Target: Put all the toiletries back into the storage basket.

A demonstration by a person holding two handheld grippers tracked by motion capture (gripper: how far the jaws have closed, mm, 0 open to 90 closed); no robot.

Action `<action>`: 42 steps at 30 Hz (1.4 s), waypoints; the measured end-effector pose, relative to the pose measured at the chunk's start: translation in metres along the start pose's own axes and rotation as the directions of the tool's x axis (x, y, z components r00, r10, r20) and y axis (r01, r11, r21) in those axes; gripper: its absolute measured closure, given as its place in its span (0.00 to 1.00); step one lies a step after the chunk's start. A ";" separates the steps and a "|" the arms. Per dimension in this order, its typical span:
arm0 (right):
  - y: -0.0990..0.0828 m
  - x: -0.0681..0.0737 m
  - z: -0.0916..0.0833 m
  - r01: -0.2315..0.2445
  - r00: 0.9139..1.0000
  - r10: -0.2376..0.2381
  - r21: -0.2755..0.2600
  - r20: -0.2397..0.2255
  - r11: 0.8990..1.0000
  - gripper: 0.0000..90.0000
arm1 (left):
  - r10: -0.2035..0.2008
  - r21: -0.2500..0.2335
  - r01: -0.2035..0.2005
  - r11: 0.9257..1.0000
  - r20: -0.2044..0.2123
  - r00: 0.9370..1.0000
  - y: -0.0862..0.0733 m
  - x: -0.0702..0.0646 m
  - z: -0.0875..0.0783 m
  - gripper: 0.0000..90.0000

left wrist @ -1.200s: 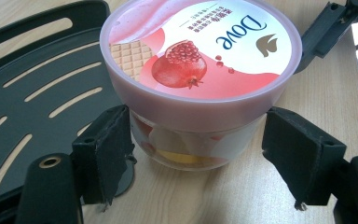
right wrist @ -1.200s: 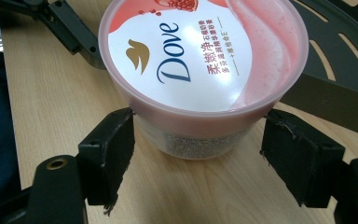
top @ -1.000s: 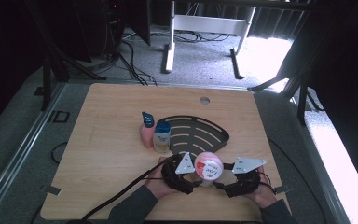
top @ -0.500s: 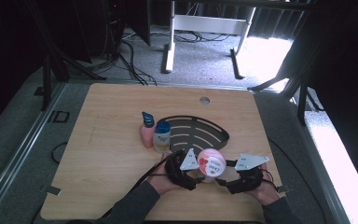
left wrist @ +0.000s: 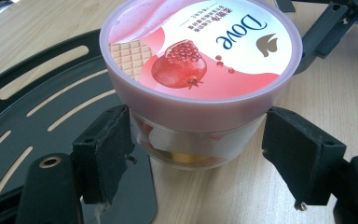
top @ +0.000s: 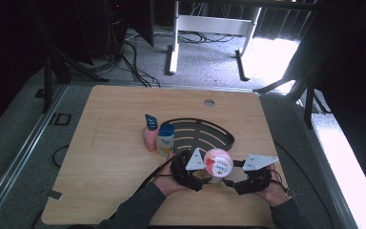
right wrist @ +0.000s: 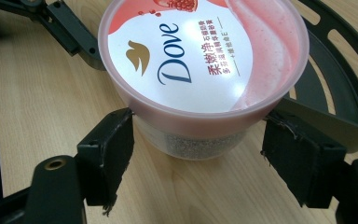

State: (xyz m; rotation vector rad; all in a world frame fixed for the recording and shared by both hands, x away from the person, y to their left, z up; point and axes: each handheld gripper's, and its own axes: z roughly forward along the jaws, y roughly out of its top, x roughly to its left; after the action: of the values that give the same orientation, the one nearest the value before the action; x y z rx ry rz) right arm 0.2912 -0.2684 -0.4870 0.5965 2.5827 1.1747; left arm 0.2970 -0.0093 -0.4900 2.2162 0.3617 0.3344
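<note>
Dove tub (left wrist: 200,70): glossy printed lid over a translucent, smooth plastic body. Jaw pads (left wrist: 105,149) of matt black rubbery foam, frayed at the edges. Table (top: 109,143) of pale wood-grain laminate; slotted rack (top: 205,133) of matt black metal.

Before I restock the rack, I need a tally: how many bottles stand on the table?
2. A pink bottle with a blue cap stands left of the black rack, and a yellowish bottle touches its right side. Nothing suggests more hidden.

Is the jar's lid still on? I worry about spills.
Yes, the pink lid sits flat on the jar, covering its whole top.
</note>
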 end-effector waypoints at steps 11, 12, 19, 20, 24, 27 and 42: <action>0.004 -0.007 0.002 0.003 1.000 -0.003 0.002 -0.001 1.000 0.27 | -0.004 0.000 0.004 1.000 -0.008 1.000 0.003 0.005 0.001 0.27; 0.004 -0.007 0.002 0.003 1.000 -0.003 0.003 0.000 1.000 0.27 | -0.004 0.000 0.004 1.000 -0.009 1.000 0.003 0.006 0.002 0.27; 0.006 -0.012 0.001 -0.001 1.000 0.001 0.000 0.002 1.000 0.27 | 0.001 0.000 -0.001 1.000 -0.017 1.000 0.007 0.009 0.003 0.27; 0.006 -0.013 0.002 -0.001 1.000 0.001 -0.001 0.002 1.000 0.26 | 0.000 0.000 0.000 1.000 -0.018 1.000 0.008 0.009 0.003 0.27; 0.006 -0.016 0.001 -0.004 1.000 0.004 0.000 0.008 1.000 0.26 | -0.007 -0.005 0.007 1.000 -0.017 1.000 0.009 0.011 0.006 0.28; 0.007 -0.018 0.001 -0.002 1.000 0.002 0.001 0.010 1.000 0.26 | -0.005 -0.005 0.005 1.000 -0.018 1.000 0.010 0.012 0.008 0.28; 0.010 -0.026 0.003 -0.008 1.000 0.008 -0.005 0.016 1.000 0.25 | -0.020 -0.002 0.020 1.000 -0.027 0.999 0.014 0.020 0.011 0.28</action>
State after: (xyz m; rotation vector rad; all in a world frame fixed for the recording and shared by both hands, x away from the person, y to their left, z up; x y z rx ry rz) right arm 0.3180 -0.2727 -0.4803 0.6133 2.5656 1.1742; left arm 0.3210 -0.0177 -0.4835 2.2066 0.3970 0.3537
